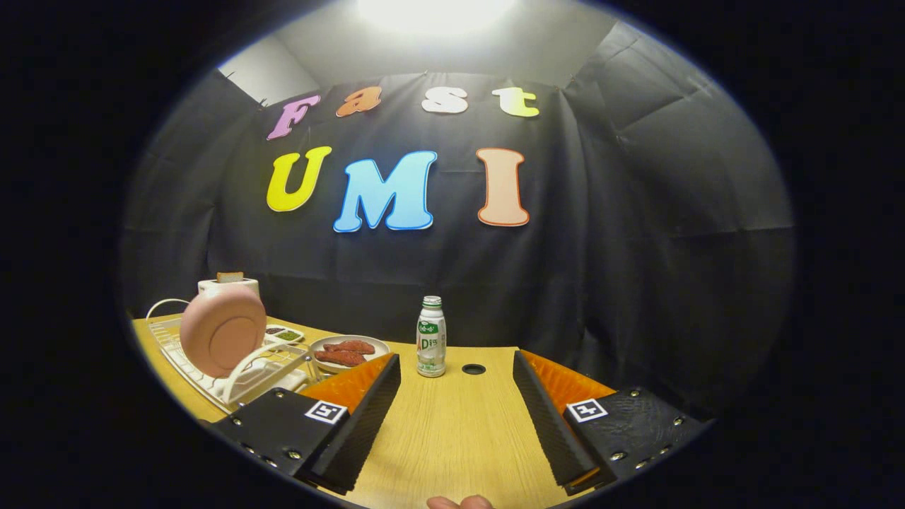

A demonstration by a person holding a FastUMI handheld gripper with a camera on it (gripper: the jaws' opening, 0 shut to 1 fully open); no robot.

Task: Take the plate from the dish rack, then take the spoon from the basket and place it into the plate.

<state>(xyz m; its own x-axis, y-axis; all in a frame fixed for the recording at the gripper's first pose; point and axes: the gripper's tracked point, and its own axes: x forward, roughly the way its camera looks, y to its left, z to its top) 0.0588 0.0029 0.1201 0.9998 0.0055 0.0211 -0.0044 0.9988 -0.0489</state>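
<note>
The pink plate is standing on edge in the white dish rack, off ahead and to the left of my claw. Its round face is turning toward me and slightly to the right, its underside ring showing, and it is leaning back a little against the rack's wires. The rack is sitting on the wooden table, with its near end lying just beyond my left finger. I cannot tell where the spoon or the basket is from here.

Behind the plate a white toaster is standing with a slice poking out of its top. Just right of the rack a small tray of green bits is lying, and next to it a shallow dish with reddish sausages, touching the tip of my left finger in the view.

I am holding my claw wide, fingers well apart and gripping nothing, with bare table between them. Straight ahead, beyond the fingertips, a small white bottle is standing upright, a dark round hole in the table just to its right.
</note>
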